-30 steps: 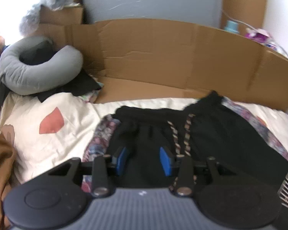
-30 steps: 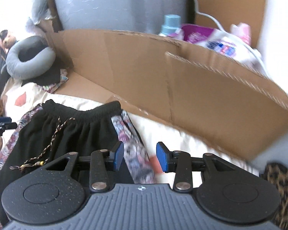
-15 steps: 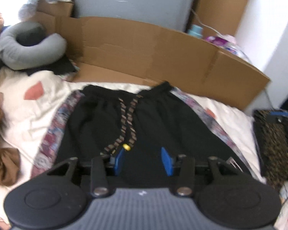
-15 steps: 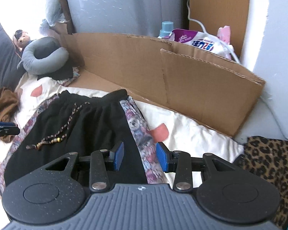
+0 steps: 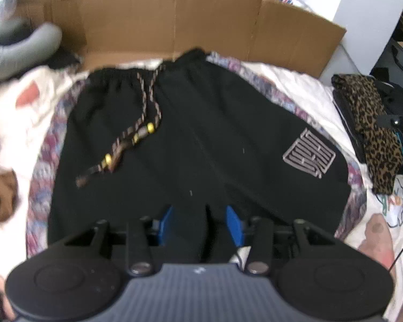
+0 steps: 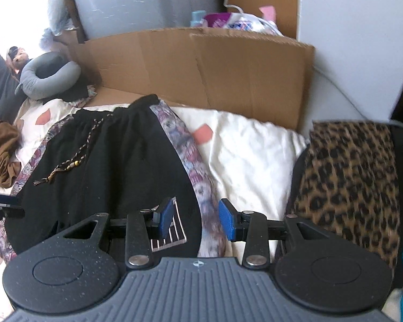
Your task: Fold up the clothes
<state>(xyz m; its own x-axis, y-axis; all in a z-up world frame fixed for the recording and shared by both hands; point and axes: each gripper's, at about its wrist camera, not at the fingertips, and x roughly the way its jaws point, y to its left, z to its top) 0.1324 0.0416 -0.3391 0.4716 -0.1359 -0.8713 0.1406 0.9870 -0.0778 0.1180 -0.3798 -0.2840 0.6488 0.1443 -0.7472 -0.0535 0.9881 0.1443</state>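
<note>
Black shorts [image 5: 201,134] lie flat on the white bed sheet [image 5: 295,86], waistband toward the cardboard. They have patterned side stripes [image 6: 190,161], a beaded drawstring [image 5: 137,136] and a striped logo patch [image 5: 309,153] on one leg. My left gripper [image 5: 200,221] hovers open over the bottom hem, where the two legs meet; nothing is pinched between its blue pads. My right gripper [image 6: 196,218] is open over the shorts' right hem corner, with the logo patch [image 6: 172,233] under its left pad and the stripe running between its pads.
A cardboard wall [image 5: 201,18] stands behind the bed. A grey neck pillow [image 6: 48,77] lies at the far left and a brown garment [image 6: 0,150] at the left edge. A leopard-print cloth [image 6: 349,182] is piled to the right of the shorts.
Both grippers have drawn back from the waistband end to the bottom hem of the shorts. The left one now sits over the middle, the right one over the right corner. Both stay open.
</note>
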